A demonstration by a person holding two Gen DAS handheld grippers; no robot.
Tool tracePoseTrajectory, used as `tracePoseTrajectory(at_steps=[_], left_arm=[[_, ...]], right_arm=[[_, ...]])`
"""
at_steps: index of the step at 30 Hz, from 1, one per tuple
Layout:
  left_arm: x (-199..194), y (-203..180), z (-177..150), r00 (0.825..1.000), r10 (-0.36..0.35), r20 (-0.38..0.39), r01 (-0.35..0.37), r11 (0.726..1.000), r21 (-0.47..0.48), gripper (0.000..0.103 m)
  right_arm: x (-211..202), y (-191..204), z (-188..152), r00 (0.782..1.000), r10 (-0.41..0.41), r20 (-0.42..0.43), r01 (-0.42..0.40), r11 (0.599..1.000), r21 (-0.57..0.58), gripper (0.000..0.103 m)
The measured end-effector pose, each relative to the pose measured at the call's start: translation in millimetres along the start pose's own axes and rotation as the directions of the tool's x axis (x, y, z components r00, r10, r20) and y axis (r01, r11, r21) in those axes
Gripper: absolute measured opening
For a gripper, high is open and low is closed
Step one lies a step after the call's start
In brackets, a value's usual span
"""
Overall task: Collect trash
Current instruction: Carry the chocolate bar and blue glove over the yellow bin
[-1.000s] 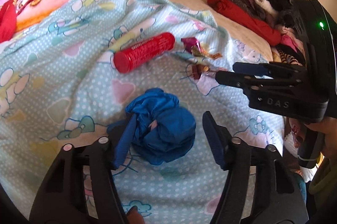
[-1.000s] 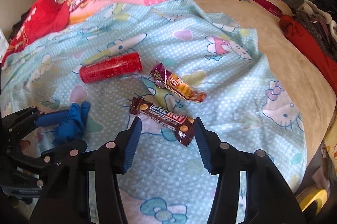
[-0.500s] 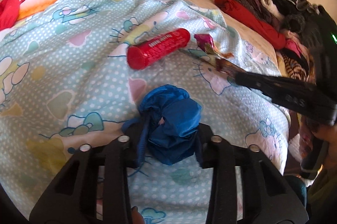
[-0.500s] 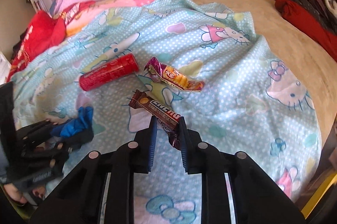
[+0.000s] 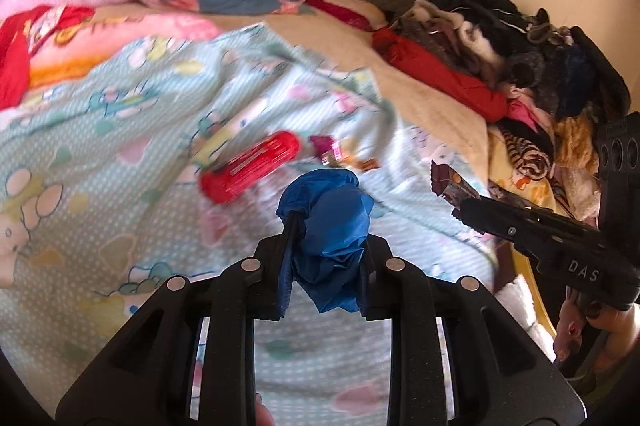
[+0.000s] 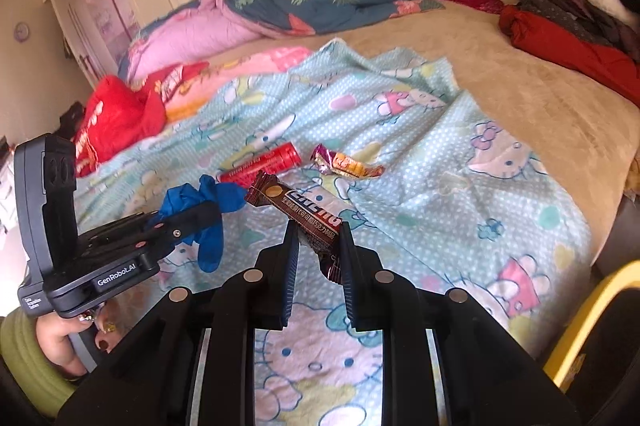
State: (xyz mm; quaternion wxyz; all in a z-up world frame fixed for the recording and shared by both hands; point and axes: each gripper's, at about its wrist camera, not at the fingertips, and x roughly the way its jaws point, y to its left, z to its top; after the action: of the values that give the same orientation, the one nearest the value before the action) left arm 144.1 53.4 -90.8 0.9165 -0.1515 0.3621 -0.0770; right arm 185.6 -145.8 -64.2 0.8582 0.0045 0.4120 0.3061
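A: What has changed?

B: Both jaws have just closed. The left gripper (image 5: 325, 246) clamps the crumpled blue plastic glove (image 5: 328, 226); the right gripper (image 6: 318, 246) pinches the brown chocolate-bar wrapper (image 6: 304, 211). Both pieces are now lifted off the pale-blue cartoon blanket (image 6: 440, 193).

A: Anything unclear?

B: The red cylindrical tube (image 6: 264, 163) and purple-orange snack wrapper (image 6: 346, 163) remain mid-blanket; no bin is visible.

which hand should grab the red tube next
Neither yet: the left claw is shut on the blue glove, the right claw on the brown wrapper. The red tube lies nearer the left.
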Motion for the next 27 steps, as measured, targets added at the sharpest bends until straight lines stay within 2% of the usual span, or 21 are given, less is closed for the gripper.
tracePoseTrajectory(at_steps=[13,27], left_arm=[[-15,-52,10,0.998,-0.057,0.038,0.053,0.994,0.097,0.018],[-23,-100,7,0.991,-0.128,0.043,0.119,0.977,0.176,0.018]], right_arm=[[-56,-36,-18,0.996,-0.052,0.079,0.043,0.992,0.118,0.019],[-115,-83,-36,0.978,-0.140,0.152,0.100,0.965,0.241,0.019]])
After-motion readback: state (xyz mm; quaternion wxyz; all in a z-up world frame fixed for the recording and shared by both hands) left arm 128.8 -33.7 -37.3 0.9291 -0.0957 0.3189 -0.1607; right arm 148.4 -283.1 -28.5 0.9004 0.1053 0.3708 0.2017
